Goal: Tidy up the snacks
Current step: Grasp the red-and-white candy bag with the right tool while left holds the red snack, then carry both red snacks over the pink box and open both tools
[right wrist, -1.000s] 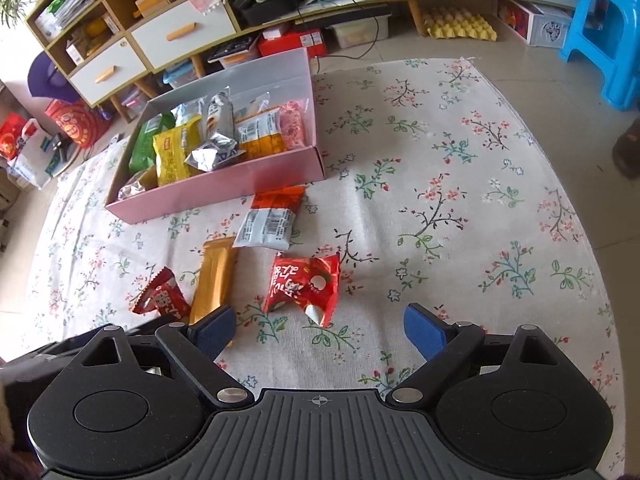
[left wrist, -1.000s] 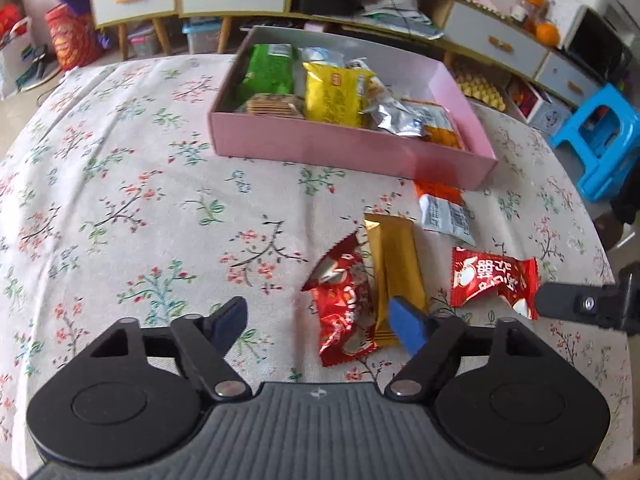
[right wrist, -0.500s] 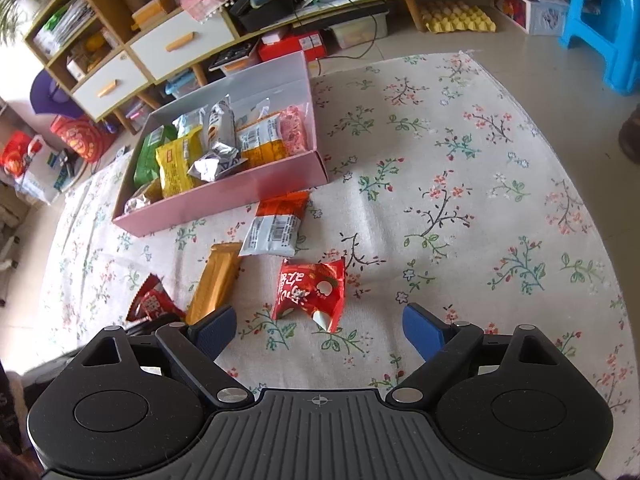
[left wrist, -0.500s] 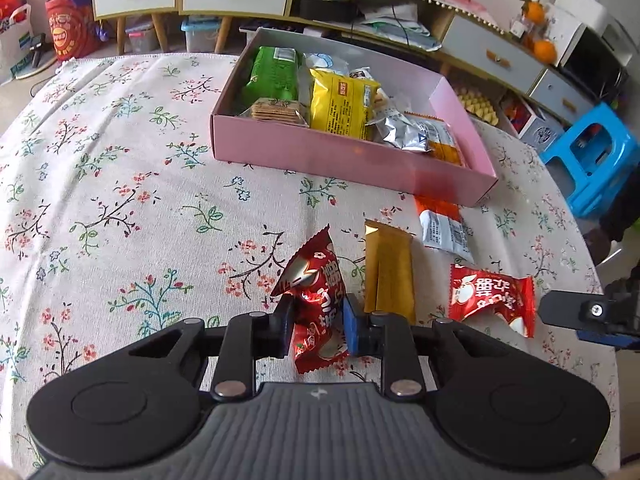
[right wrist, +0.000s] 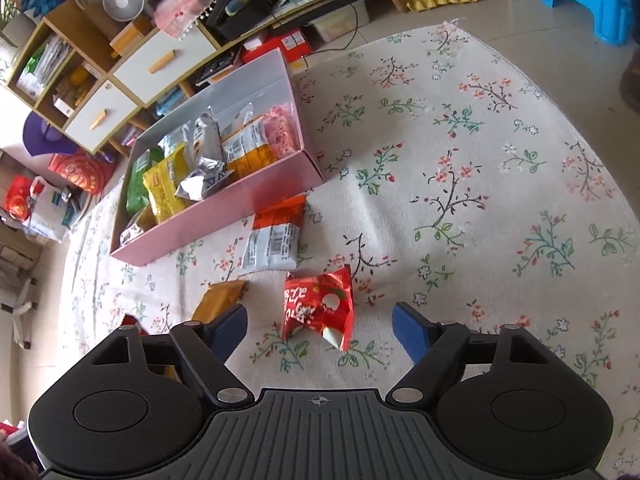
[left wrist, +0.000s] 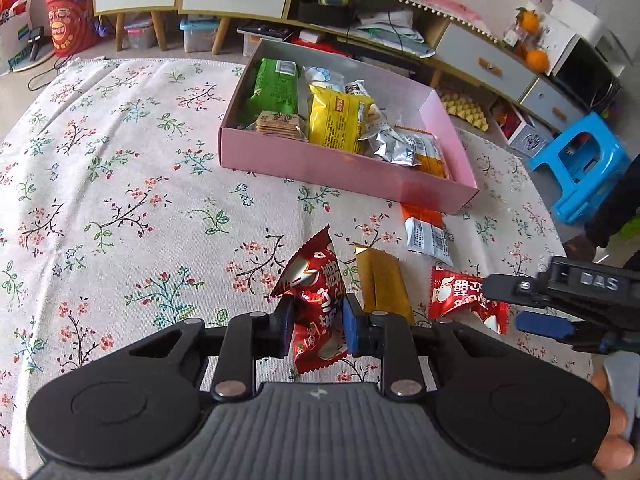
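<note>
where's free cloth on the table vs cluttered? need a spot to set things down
Free: the tablecloth left of the pink box, and the stretch right of the box and of the red packet. Crowded: in front of the box, where the orange-white packet, gold bar and both grippers sit close together.

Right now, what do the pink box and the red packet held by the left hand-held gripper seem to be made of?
Pink box: probably cardboard with a smooth, slightly glossy coating; thin flat walls, folded corners, soft reflections.
Red packet, pinched in the left hand-held gripper: likely metallised plastic film, shiny; bright glints, crinkles and a serrated sealed edge.
</note>
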`<state>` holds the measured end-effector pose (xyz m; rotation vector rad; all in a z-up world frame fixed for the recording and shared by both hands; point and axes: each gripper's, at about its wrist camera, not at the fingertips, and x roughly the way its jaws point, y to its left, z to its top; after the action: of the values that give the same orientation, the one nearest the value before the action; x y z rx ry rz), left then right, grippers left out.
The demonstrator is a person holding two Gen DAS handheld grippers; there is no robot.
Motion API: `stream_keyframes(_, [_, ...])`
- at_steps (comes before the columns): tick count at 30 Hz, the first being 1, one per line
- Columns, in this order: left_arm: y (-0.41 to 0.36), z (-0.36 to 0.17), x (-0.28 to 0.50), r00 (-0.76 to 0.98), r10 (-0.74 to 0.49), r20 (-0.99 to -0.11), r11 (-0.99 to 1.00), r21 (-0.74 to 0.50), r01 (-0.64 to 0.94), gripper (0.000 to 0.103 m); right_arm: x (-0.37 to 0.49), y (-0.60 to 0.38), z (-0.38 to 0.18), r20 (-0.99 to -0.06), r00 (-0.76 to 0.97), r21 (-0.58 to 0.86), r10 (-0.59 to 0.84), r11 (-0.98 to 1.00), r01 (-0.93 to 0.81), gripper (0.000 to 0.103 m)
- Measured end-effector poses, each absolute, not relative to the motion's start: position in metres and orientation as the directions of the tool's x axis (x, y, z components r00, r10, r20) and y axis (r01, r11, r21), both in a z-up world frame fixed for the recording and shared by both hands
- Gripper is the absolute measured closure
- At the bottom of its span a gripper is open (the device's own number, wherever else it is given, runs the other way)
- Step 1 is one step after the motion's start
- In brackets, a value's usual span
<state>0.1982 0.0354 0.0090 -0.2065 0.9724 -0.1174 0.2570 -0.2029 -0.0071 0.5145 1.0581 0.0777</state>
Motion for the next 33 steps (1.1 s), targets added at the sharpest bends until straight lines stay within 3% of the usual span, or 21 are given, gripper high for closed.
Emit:
stream_keyframes(4, [0.032, 0.009, 0.197, 0.546, -0.198, -0.814, 0.975, -0.220, 0.026, 0.080, 0.263, -0.200, -0.021, -0.833, 0.466, 0.424, 0.298, 0.885, 0.193, 0.052])
stream_keyframes(5, [0.031, 0.010, 0.197, 0.545, -0.192, -0.816, 0.977, -0.210, 0.030, 0.080, 0.263, -0.199, -0.022, -0.835, 0.465, 0.417, 0.294, 0.890, 0.186, 0.070])
stream_keyframes(15, [0.024, 0.016, 0.195, 0.556, -0.120, -0.823, 0.992, -0.081, 0.094, 0.080, 0.245, -0.197, 0.018, -0.784, 0.540, 0.435, 0.307, 0.892, 0.124, 0.073])
stream_keyframes(21, [0.024, 0.024, 0.193, 0.567, -0.151, -0.810, 0.984, -0.069, 0.164, 0.080, 0.247, -0.198, 0.015, -0.784, 0.535, 0.443, 0.316, 0.888, 0.124, 0.073])
stream_keyframes(27, [0.025, 0.007, 0.200, 0.494, -0.171, -0.853, 0.980, -0.096, 0.172, 0.080, 0.244, -0.196, 0.021, -0.776, 0.545, 0.440, 0.318, 0.892, 0.107, 0.073])
stream_keyframes(29, [0.023, 0.016, 0.197, 0.548, -0.113, -0.829, 0.984, -0.015, 0.180, 0.080, 0.242, -0.199, 0.026, -0.764, 0.563, 0.446, 0.314, 0.888, 0.110, 0.073])
stream_keyframes(31, [0.010, 0.023, 0.188, 0.652, 0.027, -0.758, 0.958, 0.205, 0.199, 0.080, 0.242, -0.203, 0.031, -0.753, 0.586, 0.440, 0.300, 0.892, 0.108, 0.073])
stream_keyframes(33, [0.003, 0.021, 0.187, 0.687, 0.097, -0.721, 0.924, 0.321, 0.207, 0.080, 0.243, -0.203, 0.030, -0.761, 0.586, 0.420, 0.279, 0.900, 0.117, 0.073])
